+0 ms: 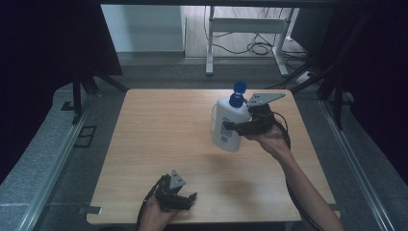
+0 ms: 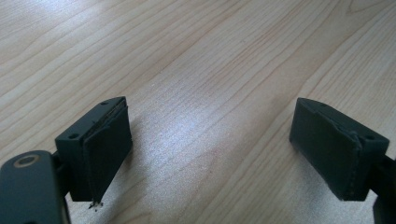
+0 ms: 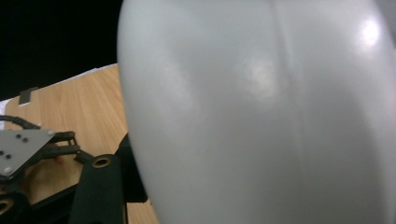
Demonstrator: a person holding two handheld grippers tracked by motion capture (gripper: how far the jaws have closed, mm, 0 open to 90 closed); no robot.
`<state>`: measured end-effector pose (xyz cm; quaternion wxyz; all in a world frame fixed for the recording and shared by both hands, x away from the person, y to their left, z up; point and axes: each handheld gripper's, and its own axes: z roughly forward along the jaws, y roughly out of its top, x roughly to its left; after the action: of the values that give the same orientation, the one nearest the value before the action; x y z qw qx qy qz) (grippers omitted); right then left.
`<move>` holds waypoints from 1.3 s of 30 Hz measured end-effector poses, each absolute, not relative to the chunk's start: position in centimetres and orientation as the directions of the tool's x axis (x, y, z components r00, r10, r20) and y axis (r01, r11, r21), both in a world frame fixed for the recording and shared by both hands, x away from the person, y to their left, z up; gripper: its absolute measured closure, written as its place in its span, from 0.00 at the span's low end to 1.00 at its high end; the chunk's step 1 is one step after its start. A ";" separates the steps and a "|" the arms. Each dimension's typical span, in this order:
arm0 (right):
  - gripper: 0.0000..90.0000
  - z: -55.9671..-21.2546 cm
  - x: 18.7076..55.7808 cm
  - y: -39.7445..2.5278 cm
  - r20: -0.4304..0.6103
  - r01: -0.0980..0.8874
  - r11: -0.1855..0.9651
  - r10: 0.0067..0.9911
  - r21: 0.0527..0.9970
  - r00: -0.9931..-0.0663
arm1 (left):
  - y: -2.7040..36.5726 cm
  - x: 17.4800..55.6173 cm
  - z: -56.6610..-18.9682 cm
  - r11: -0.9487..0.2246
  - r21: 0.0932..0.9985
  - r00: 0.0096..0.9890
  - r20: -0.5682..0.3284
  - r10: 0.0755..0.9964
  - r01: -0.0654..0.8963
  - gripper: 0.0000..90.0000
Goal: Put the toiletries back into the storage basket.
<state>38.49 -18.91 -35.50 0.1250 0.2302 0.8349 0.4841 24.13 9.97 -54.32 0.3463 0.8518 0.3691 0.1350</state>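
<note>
Left gripper (image 1: pixel 185 198): jaws wide apart, empty, over table (image 1: pixel 159 144) | right gripper (image 1: pixel 230 126): jaws clamp white bottle (image 1: pixel 229 126)

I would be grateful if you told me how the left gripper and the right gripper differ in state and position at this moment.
The left gripper has its jaws wide apart with only bare table between them; the right gripper is clamped on the white bottle. The left gripper sits low at the table's near edge, while the right gripper is at the far right, beside the bottle's blue cap. Both are black and hand-held.
</note>
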 end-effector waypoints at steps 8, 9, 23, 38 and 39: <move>0.41 -34.5 40.4 -18.8 0.010 0.263 0.414 0.520 0.872 -0.854 | 9.9 24.1 -54.3 -0.483 0.693 0.690 -0.029 0.724 0.536 0.14; 0.42 -34.4 40.6 -18.7 0.009 0.262 0.414 0.522 0.872 -0.853 | 9.9 24.1 -54.3 -0.483 0.693 0.689 -0.029 0.724 0.536 0.14; 0.42 -33.1 43.5 -18.4 -0.016 0.253 0.413 0.546 0.875 -0.838 | 9.9 24.1 -54.3 -0.484 0.692 0.691 -0.029 0.723 0.535 0.14; 0.42 -33.3 46.6 -18.7 -0.026 0.276 0.409 0.597 0.870 -0.802 | 9.9 24.1 -54.3 -0.481 0.692 0.688 -0.031 0.725 0.538 0.14; 0.42 -33.4 46.8 -18.7 -0.024 0.281 0.407 0.602 0.869 -0.798 | 9.9 24.1 -54.3 -0.481 0.692 0.688 -0.032 0.725 0.538 0.14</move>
<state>46.80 -18.72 -33.39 0.1695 0.2685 0.8215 0.4736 24.11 9.87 -54.35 0.3487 0.8500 0.3715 0.1339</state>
